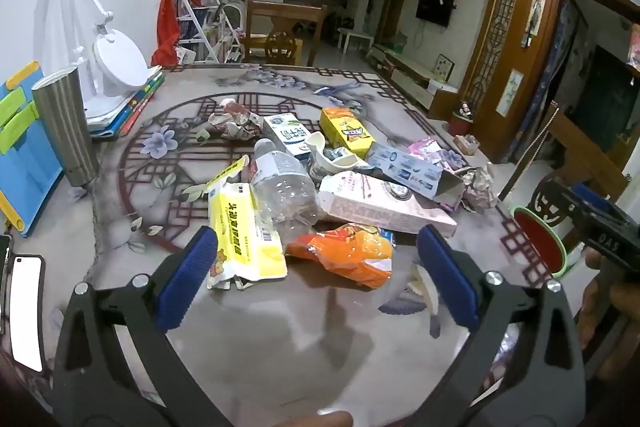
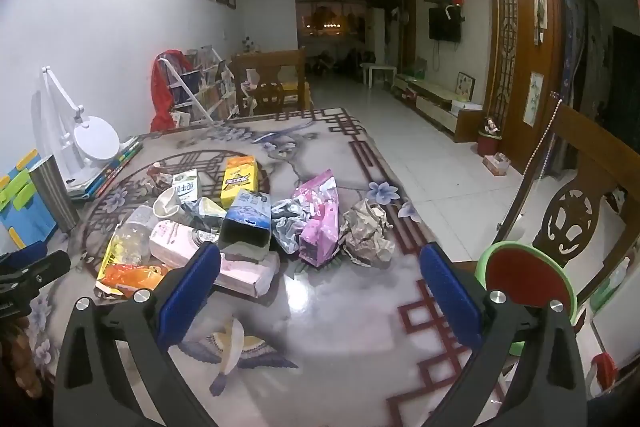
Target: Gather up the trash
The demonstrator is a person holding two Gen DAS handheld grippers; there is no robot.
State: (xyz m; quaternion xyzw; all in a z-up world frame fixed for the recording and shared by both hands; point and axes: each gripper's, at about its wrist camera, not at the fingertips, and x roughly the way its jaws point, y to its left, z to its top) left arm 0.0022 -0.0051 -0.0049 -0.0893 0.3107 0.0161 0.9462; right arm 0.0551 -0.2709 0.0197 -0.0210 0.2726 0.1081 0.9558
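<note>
A heap of trash lies on the patterned table point(image 1: 280, 327). In it are an orange snack bag point(image 1: 344, 255), a yellow wrapper point(image 1: 240, 231), a crushed clear bottle point(image 1: 284, 191), a pink carton point(image 1: 380, 203) and a yellow box point(image 1: 346, 129). My left gripper point(image 1: 318, 259) hovers open just in front of the orange bag, touching nothing. My right gripper point(image 2: 320, 275) is open too, above bare table near the pink carton point(image 2: 224, 263), a pink bag point(image 2: 320, 223) and crumpled paper point(image 2: 366, 231). The red bin with a green rim point(image 2: 524, 279) stands beyond the table's right edge.
At the left stand a steel tumbler point(image 1: 66, 131), a white desk lamp point(image 1: 116, 59) on books and a blue folder point(image 1: 24, 155). A phone point(image 1: 26, 311) lies at the near left edge. A wooden chair point(image 2: 576, 219) stands right of the bin.
</note>
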